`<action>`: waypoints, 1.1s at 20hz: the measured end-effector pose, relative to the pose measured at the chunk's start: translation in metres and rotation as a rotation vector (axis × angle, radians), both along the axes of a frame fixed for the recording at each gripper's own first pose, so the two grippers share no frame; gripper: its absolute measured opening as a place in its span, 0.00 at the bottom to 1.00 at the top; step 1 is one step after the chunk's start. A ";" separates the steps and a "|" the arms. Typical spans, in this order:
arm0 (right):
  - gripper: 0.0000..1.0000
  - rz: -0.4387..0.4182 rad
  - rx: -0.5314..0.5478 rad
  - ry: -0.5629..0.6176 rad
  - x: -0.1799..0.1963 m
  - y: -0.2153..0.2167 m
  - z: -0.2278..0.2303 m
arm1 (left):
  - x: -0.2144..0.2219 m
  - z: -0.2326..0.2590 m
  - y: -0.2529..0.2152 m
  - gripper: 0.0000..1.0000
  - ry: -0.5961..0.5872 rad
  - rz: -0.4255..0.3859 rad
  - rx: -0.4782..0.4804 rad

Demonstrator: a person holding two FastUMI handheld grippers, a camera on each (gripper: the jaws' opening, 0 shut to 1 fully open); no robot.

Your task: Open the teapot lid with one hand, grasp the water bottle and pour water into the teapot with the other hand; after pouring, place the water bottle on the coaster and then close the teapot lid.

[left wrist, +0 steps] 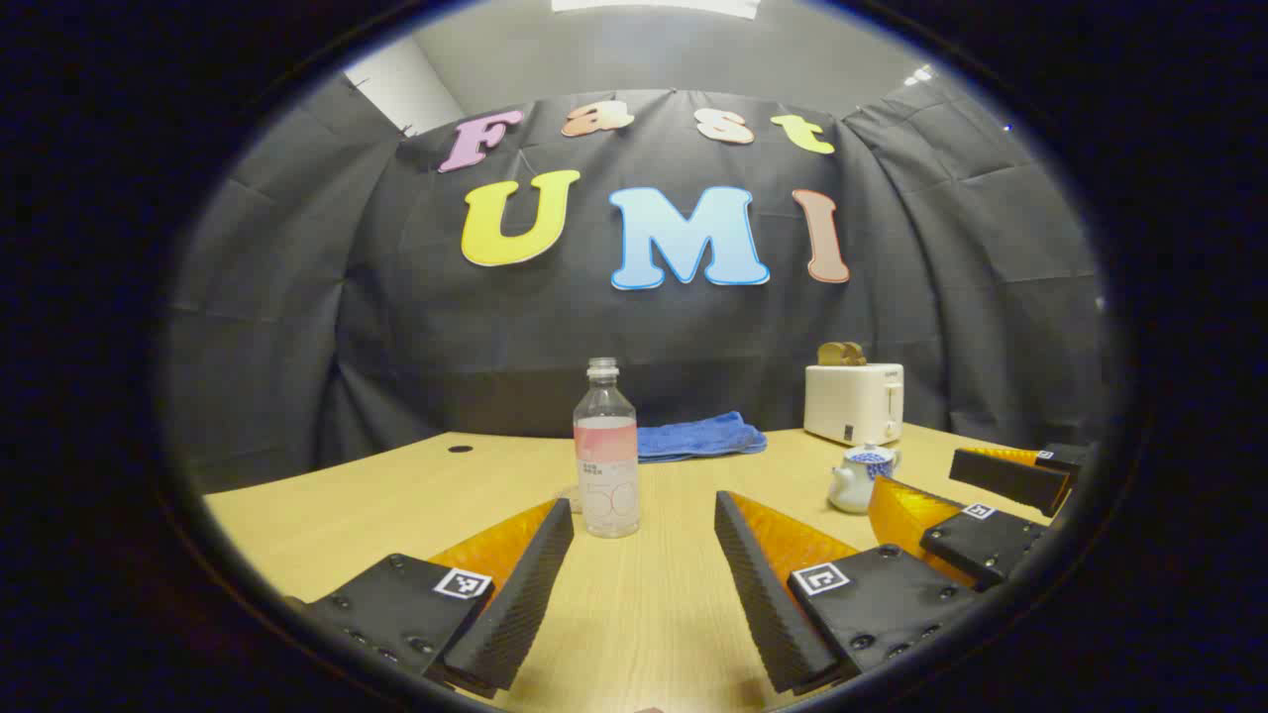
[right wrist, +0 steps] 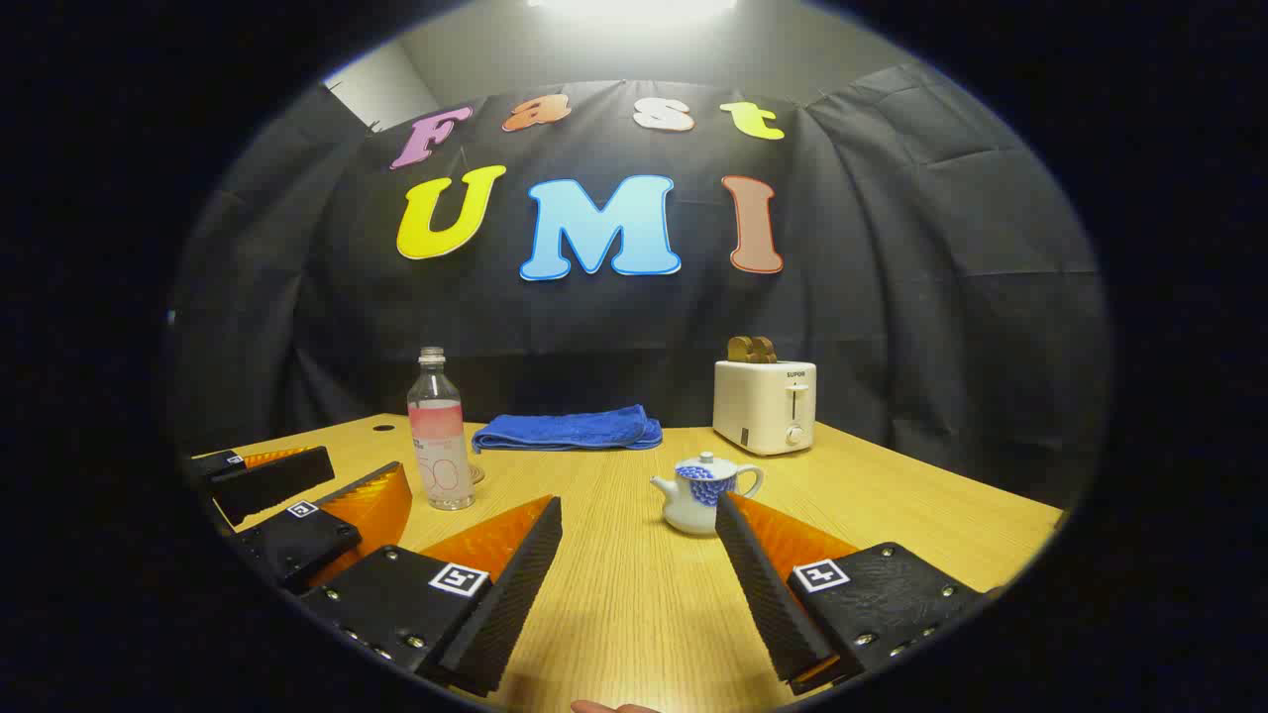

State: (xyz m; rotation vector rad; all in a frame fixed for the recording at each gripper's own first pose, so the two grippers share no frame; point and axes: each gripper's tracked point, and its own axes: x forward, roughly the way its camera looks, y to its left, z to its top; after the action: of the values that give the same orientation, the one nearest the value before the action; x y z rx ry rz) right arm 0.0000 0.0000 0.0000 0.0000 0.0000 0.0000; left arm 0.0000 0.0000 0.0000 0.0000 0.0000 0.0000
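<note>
Both grippers hover spread wide and empty over the pale wooden bench (left wrist: 634, 604): ahead of the left gripper (left wrist: 644, 584) stands the clear plastic water bottle (left wrist: 606, 451), uncapped and seemingly part full. Just beyond the right gripper (right wrist: 639, 584) sits the small white-and-blue teapot (right wrist: 698, 492), lid on. Clumsy contact could likely topple and spill the open bottle.

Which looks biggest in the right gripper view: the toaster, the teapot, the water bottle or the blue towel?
1. blue towel, widest
2. toaster and water bottle, too alike to rank; the bottle stands nearer
3. teapot, smallest, though nearest the camera
</note>
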 end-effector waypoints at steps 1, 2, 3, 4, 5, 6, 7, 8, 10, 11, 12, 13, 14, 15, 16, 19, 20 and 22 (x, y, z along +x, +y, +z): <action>0.96 0.006 0.000 -0.002 0.000 0.001 0.000 | 0.000 0.001 -0.003 0.99 0.000 -0.014 -0.001; 0.96 0.014 0.000 -0.001 0.000 0.002 0.001 | 0.000 0.000 -0.006 1.00 0.001 -0.031 -0.001; 0.96 0.018 0.000 -0.001 -0.001 0.003 0.001 | -0.001 0.001 -0.009 1.00 -0.002 -0.049 -0.002; 0.96 0.013 0.000 -0.002 -0.001 0.003 0.001 | 0.000 0.000 -0.009 1.00 -0.001 -0.053 -0.001; 0.96 0.011 0.000 -0.002 -0.001 0.002 0.001 | -0.002 0.000 -0.008 0.99 -0.002 -0.053 -0.001; 0.96 0.017 0.000 0.000 -0.001 0.004 0.001 | -0.002 0.001 -0.009 0.99 -0.001 -0.056 -0.002; 0.96 0.024 -0.001 0.000 -0.001 0.005 0.001 | -0.001 0.001 -0.009 1.00 -0.001 -0.055 -0.002; 0.96 0.026 -0.001 0.000 0.000 0.005 0.001 | 0.000 0.002 -0.009 1.00 -0.002 -0.051 -0.001; 0.96 0.024 -0.001 -0.001 0.000 0.004 0.001 | 0.001 0.002 -0.007 0.99 -0.001 -0.044 0.000; 0.96 0.024 -0.001 -0.002 -0.001 0.004 0.001 | 0.001 0.001 -0.006 0.99 -0.002 -0.039 0.000; 0.96 0.022 -0.001 -0.001 0.000 0.004 0.001 | 0.002 0.002 -0.006 0.99 -0.001 -0.034 0.000; 0.96 0.022 -0.001 -0.001 0.000 0.003 0.001 | 0.002 0.001 -0.005 0.99 0.001 -0.027 0.000; 0.96 0.021 -0.001 -0.002 -0.001 0.003 0.001 | 0.002 0.003 -0.003 0.99 -0.001 -0.022 0.001; 0.96 0.021 -0.001 -0.003 -0.001 0.003 0.001 | 0.002 0.002 -0.004 0.99 0.000 -0.023 0.000; 0.96 0.032 0.000 -0.003 0.000 0.005 0.001 | 0.003 0.002 -0.005 1.00 -0.001 -0.027 -0.001; 0.96 0.049 0.006 -0.005 0.000 0.007 0.002 | 0.004 0.002 -0.008 0.99 0.000 -0.039 -0.001; 0.96 0.052 0.008 -0.005 0.000 0.008 0.002 | 0.003 0.003 -0.010 1.00 -0.001 -0.053 -0.002; 0.96 0.051 -0.008 -0.004 0.006 0.005 0.001 | 0.003 0.003 -0.017 1.00 -0.001 -0.088 -0.002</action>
State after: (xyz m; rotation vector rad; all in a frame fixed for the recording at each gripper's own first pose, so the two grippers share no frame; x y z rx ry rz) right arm 0.0061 0.0055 0.0013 -0.0081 -0.0040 0.0514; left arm 0.0031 -0.0166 0.0033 -0.0019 -0.0013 -0.0880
